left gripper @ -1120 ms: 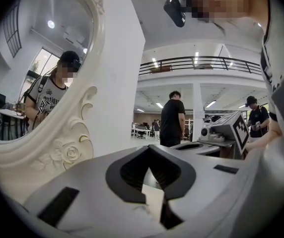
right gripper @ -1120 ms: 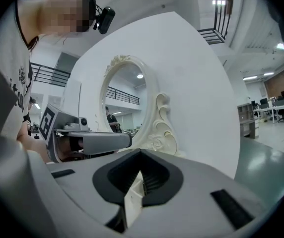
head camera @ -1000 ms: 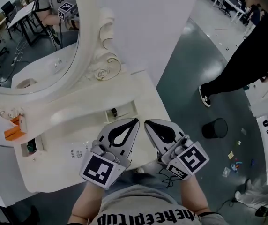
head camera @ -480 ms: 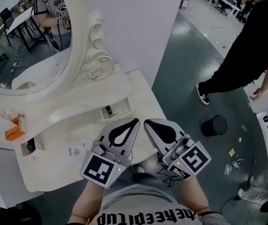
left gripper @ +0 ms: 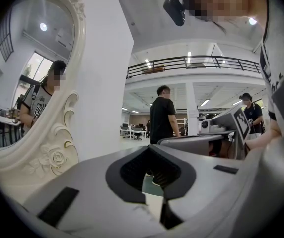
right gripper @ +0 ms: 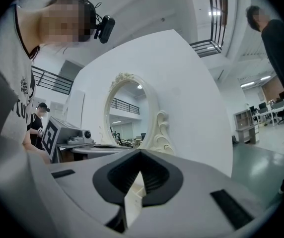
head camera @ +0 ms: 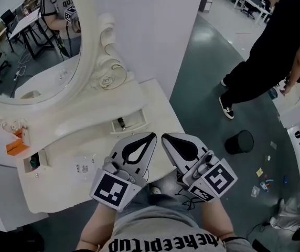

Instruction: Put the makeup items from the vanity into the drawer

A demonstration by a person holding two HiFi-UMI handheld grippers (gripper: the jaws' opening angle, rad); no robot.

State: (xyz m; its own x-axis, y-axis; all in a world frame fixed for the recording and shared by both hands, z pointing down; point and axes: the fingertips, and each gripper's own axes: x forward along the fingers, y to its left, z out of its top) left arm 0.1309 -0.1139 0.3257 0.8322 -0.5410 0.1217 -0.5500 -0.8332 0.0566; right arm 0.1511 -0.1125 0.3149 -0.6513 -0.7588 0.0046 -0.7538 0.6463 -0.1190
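Left gripper [head camera: 149,138]: light grey shell, black teardrop-shaped inset at the jaws, black-and-white marker cube [head camera: 110,189] at the near end. Right gripper [head camera: 167,139]: same grey shell and black inset, its own marker cube [head camera: 213,178], thin black cable [head camera: 184,199] beside it. Person wears a grey T-shirt [head camera: 155,236] with black lettering.

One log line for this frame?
left claw: shut, empty | right claw: shut, empty | both held above vanity front edge | no item picked yet
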